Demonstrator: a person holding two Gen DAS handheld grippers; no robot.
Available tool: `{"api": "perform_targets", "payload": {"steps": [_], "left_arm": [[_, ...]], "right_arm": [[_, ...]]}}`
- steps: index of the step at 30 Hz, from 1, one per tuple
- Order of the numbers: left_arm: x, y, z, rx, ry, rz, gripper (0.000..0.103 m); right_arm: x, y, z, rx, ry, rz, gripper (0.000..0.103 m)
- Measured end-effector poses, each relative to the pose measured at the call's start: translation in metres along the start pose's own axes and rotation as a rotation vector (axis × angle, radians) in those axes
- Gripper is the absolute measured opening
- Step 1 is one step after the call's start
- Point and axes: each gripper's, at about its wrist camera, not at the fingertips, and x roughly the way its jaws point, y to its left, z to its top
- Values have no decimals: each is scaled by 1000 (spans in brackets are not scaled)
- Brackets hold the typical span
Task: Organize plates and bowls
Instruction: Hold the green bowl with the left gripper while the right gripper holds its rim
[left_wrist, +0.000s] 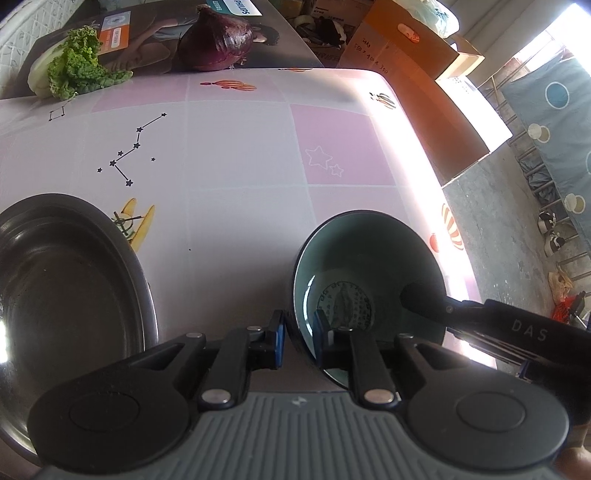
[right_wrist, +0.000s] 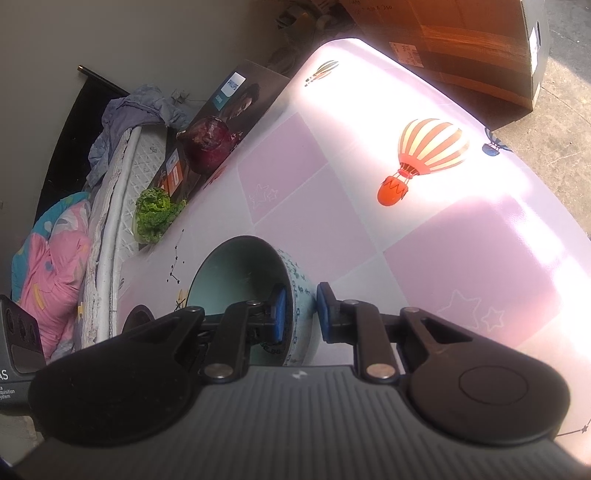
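A teal-lined ceramic bowl (left_wrist: 369, 266) with a patterned outside (right_wrist: 236, 266) is held above the table, tilted. My left gripper (left_wrist: 299, 332) is shut on its near-left rim, one pad inside and one outside. My right gripper (right_wrist: 298, 310) is shut on the opposite rim wall, and its finger (left_wrist: 424, 299) reaches into the bowl in the left wrist view. A dark metal plate (left_wrist: 66, 288) lies on the table at the left of the left wrist view, apart from the bowl.
The table (left_wrist: 236, 155) has a pink and white cloth (right_wrist: 424, 229) with balloon prints. A red onion (left_wrist: 216, 37), a lettuce piece (left_wrist: 79, 66) and a printed box (right_wrist: 236, 96) sit at its far edge. A cardboard box (left_wrist: 417, 62) stands beyond the table.
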Motion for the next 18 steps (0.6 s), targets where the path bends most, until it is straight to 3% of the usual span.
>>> {"api": "perform_targets", "payload": {"steps": [18], "left_arm": [[7, -6, -3, 13, 15, 13, 17]], "right_arm": [[14, 2, -5, 6, 19, 12, 22]]}}
